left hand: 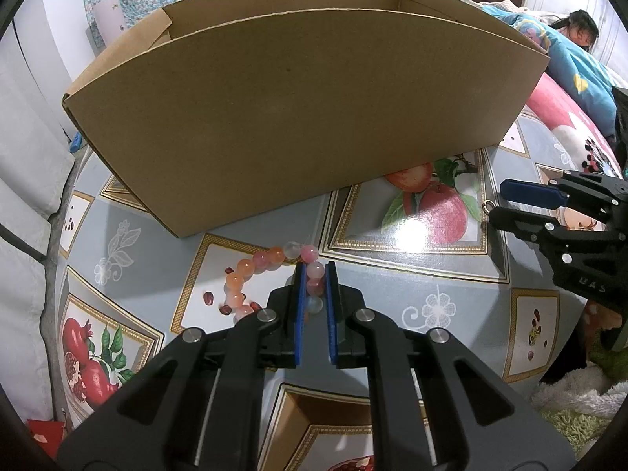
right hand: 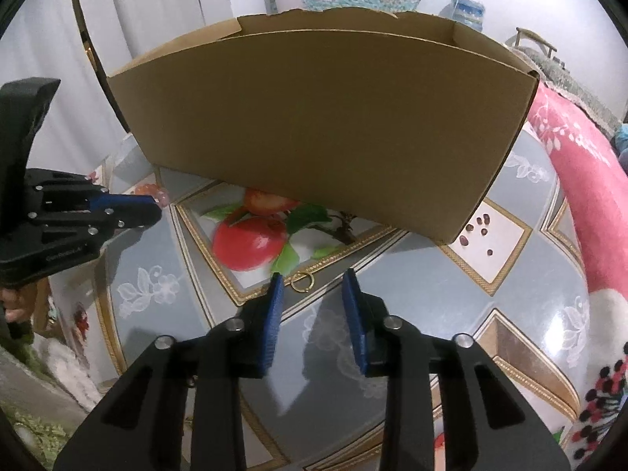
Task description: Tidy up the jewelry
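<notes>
Both wrist views, looking across a patterned tablecloth (left hand: 431, 274) toward an open cardboard box (left hand: 306, 117). The left gripper (left hand: 314, 271) is clamped on a bead bracelet (left hand: 251, 274): its blue pads pinch the strand's right side, and the rest of the loop trails to the left on the cloth, just in front of the box's near wall. The grip on one side only suggests the bracelet is to be lifted as a hanging loop, probably into the box, which stands close behind as the likely place for sorted pieces. The right gripper (right hand: 312, 278) hovers with its jaws apart over a small gold ring (right hand: 302, 282) lying flat on the cloth, nearer the left pad than the right. The pads do not yet press on it, so nothing is held on this side. The ring is thin and lies flush with a glossy surface, so a pinch would likely need the tips set low and centred. A person lies on bedding at far right (left hand: 581, 31), apart from the work.
</notes>
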A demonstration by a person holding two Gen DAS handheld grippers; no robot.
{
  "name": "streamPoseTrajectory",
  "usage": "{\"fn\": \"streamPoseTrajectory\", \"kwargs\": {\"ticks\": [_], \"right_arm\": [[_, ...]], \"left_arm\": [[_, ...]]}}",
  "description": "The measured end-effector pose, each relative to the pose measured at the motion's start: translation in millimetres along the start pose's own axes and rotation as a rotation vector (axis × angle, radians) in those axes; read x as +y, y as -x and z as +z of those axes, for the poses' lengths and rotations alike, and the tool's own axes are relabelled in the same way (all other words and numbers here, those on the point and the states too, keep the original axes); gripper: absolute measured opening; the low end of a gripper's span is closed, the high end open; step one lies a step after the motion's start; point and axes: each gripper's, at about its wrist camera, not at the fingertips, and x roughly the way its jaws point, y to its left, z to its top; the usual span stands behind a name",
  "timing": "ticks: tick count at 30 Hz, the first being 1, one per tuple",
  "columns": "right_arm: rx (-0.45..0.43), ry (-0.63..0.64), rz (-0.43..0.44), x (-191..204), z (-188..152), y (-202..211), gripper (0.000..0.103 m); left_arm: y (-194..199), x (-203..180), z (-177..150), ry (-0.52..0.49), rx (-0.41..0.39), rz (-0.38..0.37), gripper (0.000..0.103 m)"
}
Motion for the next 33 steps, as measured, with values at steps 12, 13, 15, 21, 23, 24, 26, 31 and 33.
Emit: {"fn": "streamPoseTrajectory", "kwargs": {"ticks": [12,13,15,21,23,24,26,31,33], "right_arm": [[-0.002,-0.016,-0.021,0,-1,0,0.014],[-0.002,-0.023,-0.017,-1,-1,0,0.012],[-0.004,-0.032,-0.011,-2,-2,0,0.011],[-0.009,-0.051,-0.006,-6,-3,2,0.009],[-0.01,-0.059,-0.005,-8,-4,2,0.009],[-0.011,-0.065,-0.005,-9,-4,3,0.009],[-0.012,-0.076,-0.002,-11,-6,4,0.009],[-0.022,-0.095,-0.002,-14,-6,7,0.009],[-0.025,-0.099,-0.001,-15,-6,9,0.009]], "left_arm": [[0,0,-1,-0.001,-0.001,0.002,0.008],[0,0,0,0.0,-0.001,0.003,0.008],[0,0,-1,-0.001,-0.001,0.003,0.008],[0,0,0,-0.001,-0.003,0.006,0.008],[0,0,0,-0.001,-0.003,0.007,0.008],[0,0,0,-0.001,-0.003,0.007,0.008],[0,0,0,0.0,-0.003,0.006,0.008],[0,0,0,-0.001,-0.003,0.007,0.009],[0,0,0,-0.002,-0.003,0.007,0.008]]}}
